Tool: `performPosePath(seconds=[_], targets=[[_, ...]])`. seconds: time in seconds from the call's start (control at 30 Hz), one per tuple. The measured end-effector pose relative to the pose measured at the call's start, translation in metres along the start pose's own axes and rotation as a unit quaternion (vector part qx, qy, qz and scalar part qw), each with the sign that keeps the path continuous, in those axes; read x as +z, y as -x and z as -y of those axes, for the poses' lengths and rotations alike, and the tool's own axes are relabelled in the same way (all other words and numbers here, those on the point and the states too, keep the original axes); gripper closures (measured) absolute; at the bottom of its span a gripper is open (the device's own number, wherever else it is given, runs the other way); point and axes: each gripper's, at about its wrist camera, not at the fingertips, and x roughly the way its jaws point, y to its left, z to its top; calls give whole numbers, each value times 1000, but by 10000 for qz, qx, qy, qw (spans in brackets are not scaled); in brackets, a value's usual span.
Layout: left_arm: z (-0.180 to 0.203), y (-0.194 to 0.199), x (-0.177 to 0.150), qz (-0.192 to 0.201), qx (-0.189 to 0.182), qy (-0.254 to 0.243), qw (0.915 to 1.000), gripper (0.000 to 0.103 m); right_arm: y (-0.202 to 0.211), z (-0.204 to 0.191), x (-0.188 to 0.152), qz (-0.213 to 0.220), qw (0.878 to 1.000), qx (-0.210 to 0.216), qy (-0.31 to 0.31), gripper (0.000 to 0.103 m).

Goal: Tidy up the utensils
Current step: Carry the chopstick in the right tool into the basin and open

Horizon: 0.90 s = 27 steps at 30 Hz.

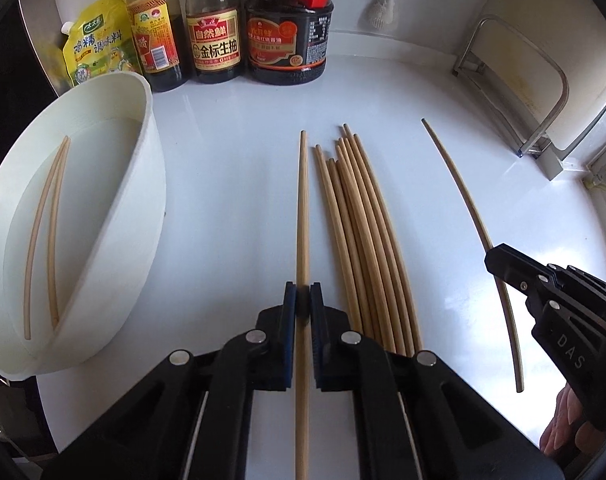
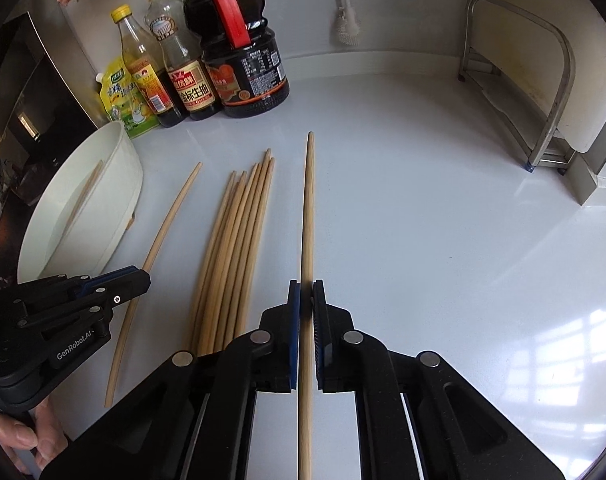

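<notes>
L gripper (image 1: 303,300) was clamped nearly closed on one bamboo chopstick (image 1: 303,208), pointing to 12 o'clock. R gripper (image 2: 306,300) likewise pinched a single chopstick (image 2: 307,208), also aimed at 12. Between them the loose chopstick bundle (image 1: 363,240) lay on the white countertop (image 1: 239,184), approx a dozen, untouched. The white tub (image 1: 143,168) sat at 9 o'clock in the L view, lying on its side w/ two chopsticks (image 1: 49,224) already inside. Sauce bottles (image 1: 213,28) stood at 12. Judging by this, the task was early: two stowed, two in hand, most of the pile left to move.
</notes>
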Motion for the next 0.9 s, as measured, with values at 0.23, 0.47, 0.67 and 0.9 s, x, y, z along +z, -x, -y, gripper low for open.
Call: performPosePath(seconds=[0.23,0.47,0.67,0.9], targets=[[-16,56,19,476,-221,-38,9986,95,34,-23,15,276,9994,202,-92,97],[-59,97,37,958,-190,76,9952,95,43,-73,42,456,9978,479,103,97],[-114,109,44,1125,74,303,9932,95,30,-126,61,465,9955,713,406,97],[-180,98,46,1010,401,517,9927,95,-3,-195,84,323,9918,969,773,97]])
